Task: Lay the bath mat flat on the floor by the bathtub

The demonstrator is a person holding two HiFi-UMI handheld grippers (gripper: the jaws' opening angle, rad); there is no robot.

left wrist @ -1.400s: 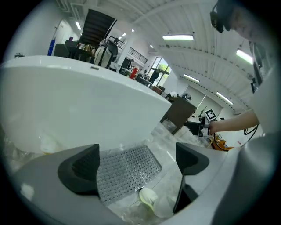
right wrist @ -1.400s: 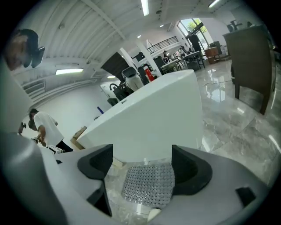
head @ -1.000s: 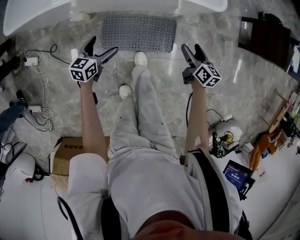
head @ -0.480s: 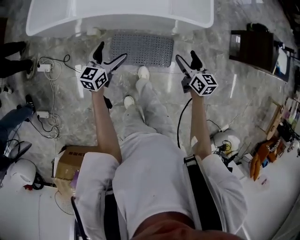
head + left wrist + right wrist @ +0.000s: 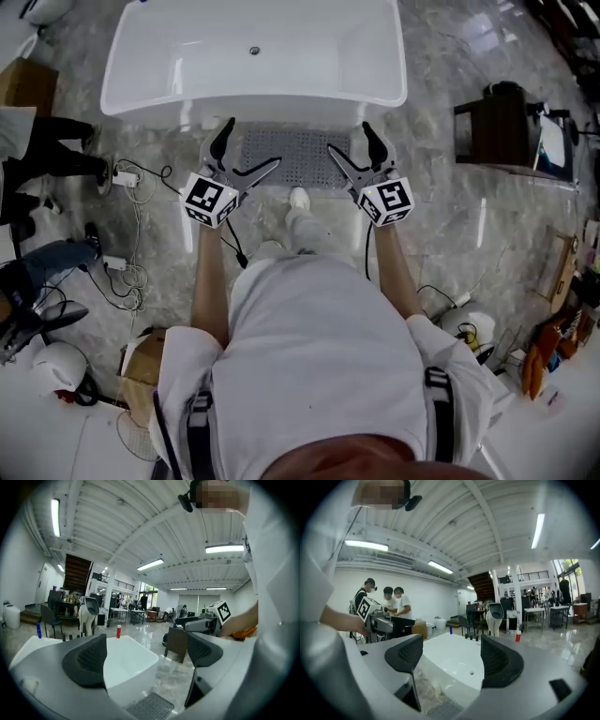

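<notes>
The grey perforated bath mat (image 5: 298, 156) lies flat on the marble floor against the white bathtub (image 5: 253, 56). My left gripper (image 5: 249, 150) hangs above the mat's left end, open and empty. Over the mat's right end, my right gripper (image 5: 349, 141) is held open too, with nothing between its jaws. In the left gripper view the open left gripper (image 5: 147, 656) looks across the bathtub (image 5: 129, 660), with a corner of the mat (image 5: 152, 708) below. In the right gripper view the right gripper (image 5: 452, 660) frames the bathtub (image 5: 459, 663) and an edge of the mat (image 5: 440, 709).
Cables and a power strip (image 5: 124, 178) trail on the floor at left, near another person's legs (image 5: 52, 155). A dark cabinet (image 5: 502, 127) stands at right. A cardboard box (image 5: 141, 370) and a white helmet (image 5: 56, 364) lie behind at lower left. My white shoe (image 5: 299, 199) is by the mat.
Both grippers have moved inward and forward, from beside the mat to above its ends. The view has shifted so the whole bathtub now shows. The jaws stay open.
</notes>
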